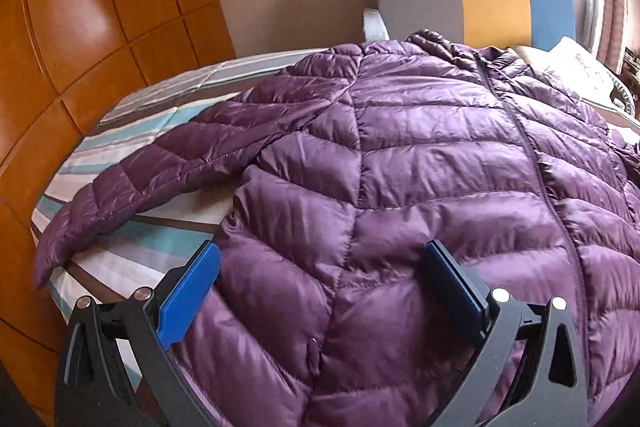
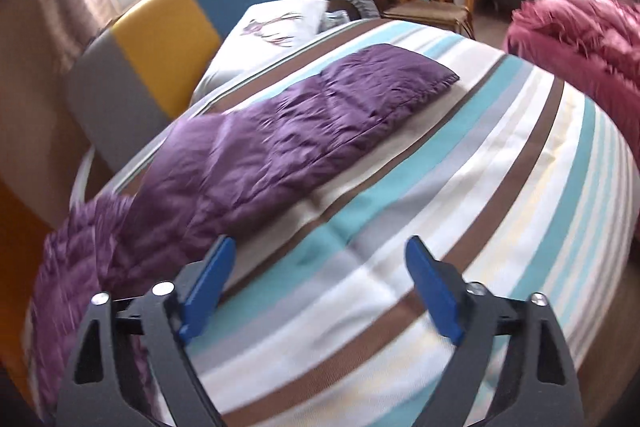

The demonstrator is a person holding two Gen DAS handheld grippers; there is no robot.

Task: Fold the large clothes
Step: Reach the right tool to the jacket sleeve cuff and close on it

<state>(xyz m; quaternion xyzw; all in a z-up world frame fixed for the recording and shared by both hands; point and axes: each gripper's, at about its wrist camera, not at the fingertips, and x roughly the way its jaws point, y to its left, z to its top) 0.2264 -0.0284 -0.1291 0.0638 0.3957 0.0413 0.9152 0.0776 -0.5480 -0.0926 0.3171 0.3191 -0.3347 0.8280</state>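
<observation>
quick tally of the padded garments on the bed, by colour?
Purple jacket: 1
Pink-red padded garment, at the far edge of the bed: 1
Total: 2

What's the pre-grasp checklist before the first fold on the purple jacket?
1. Jacket laid flat, front up: ok. The purple jacket is spread on the striped bedspread, zipper closed as far as it shows.
2. Both sleeves spread out: ok. One sleeve angles outward in the left view, the other sleeve lies straight in the right view.
3. Left gripper open and empty: ok, over the jacket's lower part.
4. Right gripper open and empty: ok, over bare bedspread beside the sleeve.
5. Hem edge reachable: cannot tell, hidden below the fingers.
6. Red garment away from fold area: ok.
</observation>
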